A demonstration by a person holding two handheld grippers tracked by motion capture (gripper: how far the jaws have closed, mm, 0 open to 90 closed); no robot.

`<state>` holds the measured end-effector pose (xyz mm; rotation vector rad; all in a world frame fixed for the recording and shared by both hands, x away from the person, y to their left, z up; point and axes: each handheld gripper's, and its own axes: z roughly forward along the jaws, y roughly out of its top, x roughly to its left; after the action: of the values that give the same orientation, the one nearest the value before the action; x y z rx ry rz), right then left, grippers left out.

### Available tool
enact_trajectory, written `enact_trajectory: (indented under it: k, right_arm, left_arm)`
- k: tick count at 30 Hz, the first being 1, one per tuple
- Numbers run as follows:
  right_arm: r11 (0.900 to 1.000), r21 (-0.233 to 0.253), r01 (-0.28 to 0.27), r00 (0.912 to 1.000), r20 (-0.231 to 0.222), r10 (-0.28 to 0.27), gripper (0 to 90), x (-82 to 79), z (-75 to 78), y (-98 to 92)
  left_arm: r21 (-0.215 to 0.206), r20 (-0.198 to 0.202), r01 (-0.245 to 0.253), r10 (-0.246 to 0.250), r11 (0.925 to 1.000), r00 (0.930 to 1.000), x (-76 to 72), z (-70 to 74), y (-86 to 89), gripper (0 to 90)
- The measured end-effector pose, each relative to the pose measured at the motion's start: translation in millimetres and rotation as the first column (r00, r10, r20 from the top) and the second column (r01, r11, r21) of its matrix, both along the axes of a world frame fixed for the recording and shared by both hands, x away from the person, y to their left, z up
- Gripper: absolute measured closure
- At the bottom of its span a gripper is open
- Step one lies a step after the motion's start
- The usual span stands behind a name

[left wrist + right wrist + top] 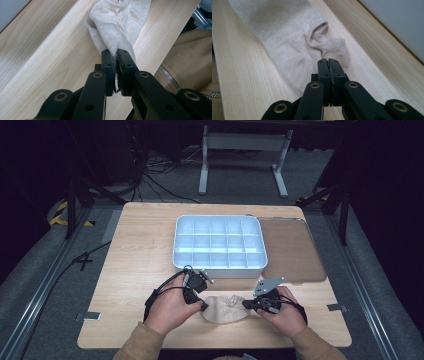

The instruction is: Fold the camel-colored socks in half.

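A beige sock [225, 309] lies crumpled on the wooden table [140, 260] near its front edge, between my two grippers. My left gripper [202, 306] is at the sock's left end. In the left gripper view the gripper [117, 53] is shut, pinching a fold of the sock [117, 22] between its tips. My right gripper [246, 304] is at the sock's right end. In the right gripper view the gripper [328, 61] is shut at the edge of the sock [284, 37], whose fabric reaches under and up to its tips.
A white compartment tray [218, 270] stands in the middle of the table just beyond the grippers. A brown lid [290, 250] lies flat to its right. Bare wood lies left of the tray. The person's sleeves come in over the front edge.
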<state>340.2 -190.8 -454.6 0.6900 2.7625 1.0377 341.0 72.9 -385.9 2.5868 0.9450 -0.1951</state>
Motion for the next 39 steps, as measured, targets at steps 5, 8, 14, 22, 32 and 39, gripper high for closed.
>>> enact_trajectory:
  k: [5,8,14,22,32,39]
  right_arm:
    - [1.0,-0.015,-0.008,0.9998,-0.019,0.008,89.7,2.5,-7.5,2.2]
    - [1.0,-0.012,-0.01,0.9997,-0.021,0.01,89.9,2.9,-8.0,2.3]
    - [0.999,0.015,-0.035,0.9992,-0.019,0.035,90.0,0.2,-10.7,10.1]
    - [0.998,0.038,-0.055,0.9982,-0.02,0.056,90.0,-8.4,-12.6,20.3]
    - [0.998,0.064,-0.026,0.9994,-0.022,0.027,89.9,-15.8,-14.8,25.2]
    - [0.997,0.071,-0.021,0.9996,-0.018,0.022,89.9,-16.7,-15.5,24.7]
  left_arm:
    - [-0.004,-0.005,0.009,-0.009,1.0,0.9999,1.5,0.9,-1.1,84.8]
    - [-0.008,-0.006,0.013,-0.013,0.9999,0.9999,1.5,1.7,-2.8,84.8]
    - [-0.019,0.007,0.033,-0.033,0.9993,0.9994,2.2,3.9,-8.7,84.7]
    - [-0.031,0.014,0.053,-0.053,0.9981,0.9985,5.0,5.0,-18.7,84.7]
    - [-0.026,0.011,0.098,-0.098,0.9948,0.9951,10.0,-0.2,-36.1,84.6]
    - [-0.007,0.004,0.105,-0.105,0.9945,0.9945,14.2,-10.1,-47.2,84.6]
